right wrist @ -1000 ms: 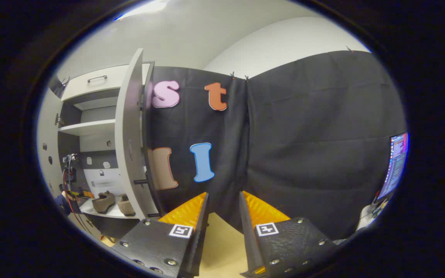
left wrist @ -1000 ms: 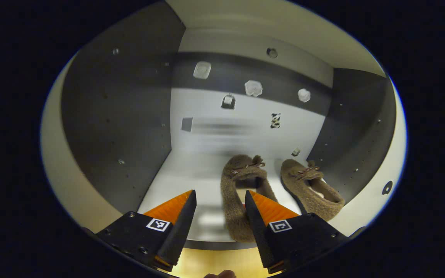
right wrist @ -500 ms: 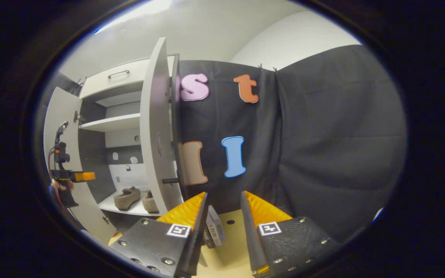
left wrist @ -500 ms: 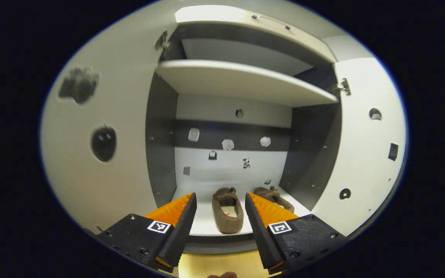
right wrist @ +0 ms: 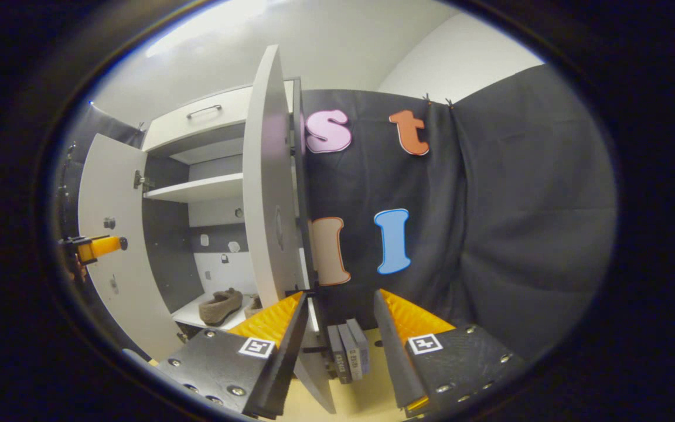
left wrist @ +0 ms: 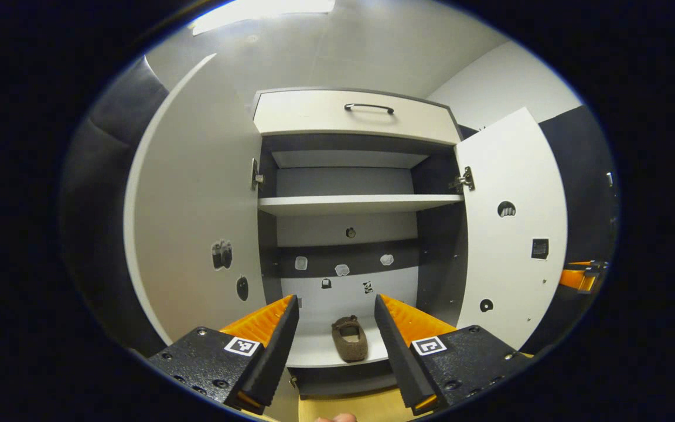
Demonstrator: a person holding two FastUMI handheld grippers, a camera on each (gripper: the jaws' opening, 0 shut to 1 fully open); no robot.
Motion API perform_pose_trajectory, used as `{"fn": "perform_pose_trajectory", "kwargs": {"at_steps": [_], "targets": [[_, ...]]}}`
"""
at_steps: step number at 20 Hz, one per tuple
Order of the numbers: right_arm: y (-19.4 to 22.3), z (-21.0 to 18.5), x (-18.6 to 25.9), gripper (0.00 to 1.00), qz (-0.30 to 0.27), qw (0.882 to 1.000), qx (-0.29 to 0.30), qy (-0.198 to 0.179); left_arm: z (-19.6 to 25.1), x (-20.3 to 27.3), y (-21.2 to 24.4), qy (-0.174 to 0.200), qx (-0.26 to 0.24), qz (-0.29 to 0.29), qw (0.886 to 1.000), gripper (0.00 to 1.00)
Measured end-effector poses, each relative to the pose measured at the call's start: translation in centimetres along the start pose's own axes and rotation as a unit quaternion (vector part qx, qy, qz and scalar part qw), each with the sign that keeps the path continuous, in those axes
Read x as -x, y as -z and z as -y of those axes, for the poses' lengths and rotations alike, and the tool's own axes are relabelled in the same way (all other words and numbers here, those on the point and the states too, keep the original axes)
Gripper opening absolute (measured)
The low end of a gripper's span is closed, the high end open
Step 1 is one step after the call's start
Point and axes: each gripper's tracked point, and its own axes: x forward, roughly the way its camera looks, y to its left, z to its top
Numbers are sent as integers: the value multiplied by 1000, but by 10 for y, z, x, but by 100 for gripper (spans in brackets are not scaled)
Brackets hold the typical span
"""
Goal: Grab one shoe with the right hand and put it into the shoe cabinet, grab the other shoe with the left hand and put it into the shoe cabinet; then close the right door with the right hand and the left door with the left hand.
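The cabinet's bottom shelf (left wrist: 320, 351) sits straight ahead of the left tongs, with a brown shoe (left wrist: 350, 339) lying on it between the fingers. From the right tongs, that shelf (right wrist: 197, 315) is off left, carrying two shoes (right wrist: 220, 306) side by side.

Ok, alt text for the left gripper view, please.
An open shoe cabinet seen head-on, both doors swung wide, one brown shoe on its lower shelf. The left gripper is open in the foreground, holding nothing. A drawer with a dark handle tops the cabinet.
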Motion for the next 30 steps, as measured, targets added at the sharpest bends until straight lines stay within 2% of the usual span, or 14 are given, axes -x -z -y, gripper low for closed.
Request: {"fn": "perform_pose_trajectory", "kwargs": {"at_steps": [2,5,8,12,17,18,22,23,24,28,29,30], "targets": [[-1,1,0,71,1,1000,3,1,2,12,-3,4,11,3,1000,79],[-3,-7,-1,71,6,1000,19,-13,2,23,-1,4,16,0,1000,80],[-3,-29,1,70,11,997,53,-47,6,30,0,7,16,1,1000,80],[4,-74,-3,69,-1,993,33,-111,2,36,11,2,23,-10,1000,80],[10,-117,-11,69,-4,987,42,-155,-29,57,30,-37,37,-35,998,77],[11,-124,-13,69,-4,986,44,-161,-36,62,32,-47,40,-37,997,80],[20,-154,-21,70,-19,980,31,-195,-66,82,37,-92,44,-41,994,81],[21,-162,-24,70,-21,979,30,-203,-72,87,39,-102,43,-44,993,77],[24,-169,-26,70,-25,978,31,-207,-78,92,41,-111,42,-47,992,82],[29,-181,-38,70,-31,977,38,-207,-93,106,43,-136,46,-50,988,82],[30,-186,-40,64,-34,976,31,-215,-96,109,43,-142,47,-48,988,84],[34,-194,-45,74,-36,975,27,-218,-98,112,42,-146,48,-47,987,86]]}}
